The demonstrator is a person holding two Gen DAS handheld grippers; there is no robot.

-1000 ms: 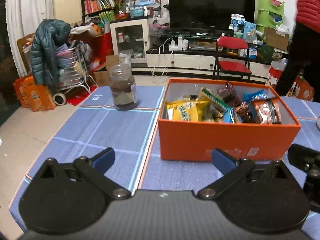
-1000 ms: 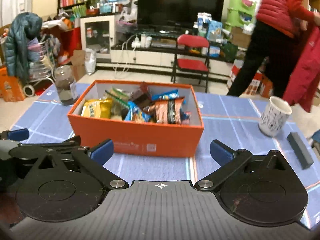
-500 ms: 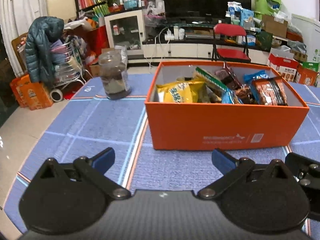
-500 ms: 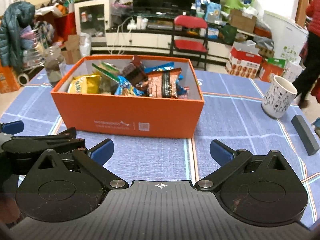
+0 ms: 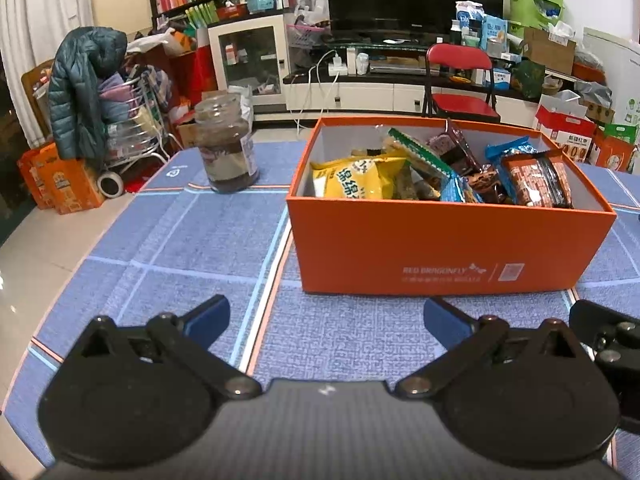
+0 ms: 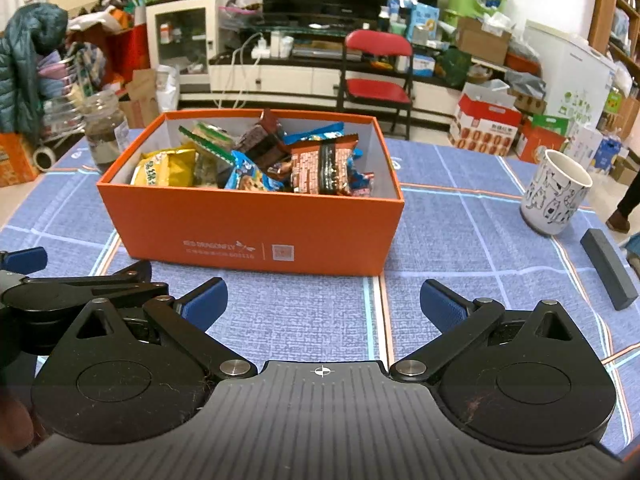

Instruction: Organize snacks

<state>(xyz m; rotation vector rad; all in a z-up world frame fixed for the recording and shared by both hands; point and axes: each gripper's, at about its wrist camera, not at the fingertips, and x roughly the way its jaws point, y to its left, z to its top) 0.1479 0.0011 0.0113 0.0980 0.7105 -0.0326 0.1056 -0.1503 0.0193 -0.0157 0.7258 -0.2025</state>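
Midway along the table's (image 6: 460,216) near side, your orange box (image 6: 256,232) sits full of snack packets (image 6: 320,168). Your left gripper (image 5: 326,316) and right gripper (image 6: 323,306) both hover before it, jaws wide and empty. Jar (image 5: 228,148) near the far-left corner, mug (image 6: 556,196) toward the right edge.

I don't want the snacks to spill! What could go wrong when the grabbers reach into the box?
The packets are heaped loosely in the orange box, so pulling the yellow packet might drag its neighbours out. The left gripper and right gripper, both open, sit close side by side and could bump if both reach in. A wide swing might also tip the glass jar or the white mug, which stand on either side of the box.
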